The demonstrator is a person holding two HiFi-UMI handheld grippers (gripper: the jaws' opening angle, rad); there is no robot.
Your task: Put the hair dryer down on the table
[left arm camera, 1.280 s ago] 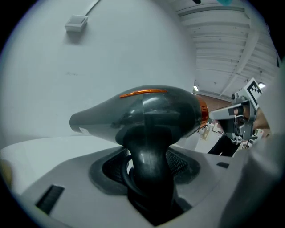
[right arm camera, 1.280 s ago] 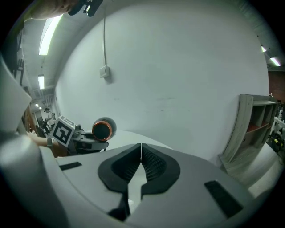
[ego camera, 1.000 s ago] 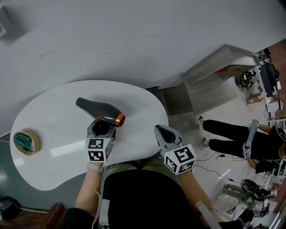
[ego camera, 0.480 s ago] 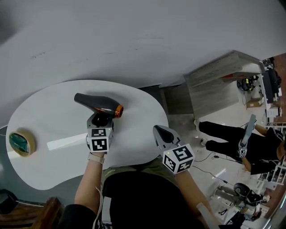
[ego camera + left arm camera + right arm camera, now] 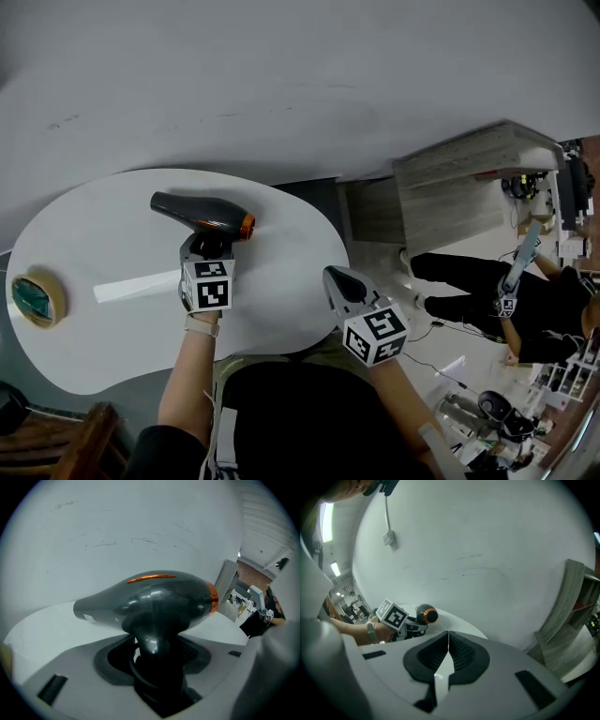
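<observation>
A dark grey hair dryer point(image 5: 202, 214) with an orange ring at its back end is held over the white table point(image 5: 281, 281). My left gripper point(image 5: 208, 251) is shut on its handle; the body lies crosswise above the jaws, nozzle to the left. In the left gripper view the hair dryer point(image 5: 150, 602) fills the middle and its handle runs down between the jaws. My right gripper point(image 5: 343, 286) is shut with nothing in it, held off the table's right edge. From the right gripper view the hair dryer point(image 5: 425, 614) and the left gripper's marker cube point(image 5: 392, 616) show at the left.
A roll of tape point(image 5: 36, 298) lies at the table's left end. A grey wall rises behind the table. A wooden shelf unit point(image 5: 469, 178) stands to the right, and a person in black point(image 5: 506, 291) sits on the floor beyond it. A wooden chair point(image 5: 66, 450) is at lower left.
My left gripper has carried the hair dryer a little up and to the left over the table. The right gripper has stayed almost where it was.
</observation>
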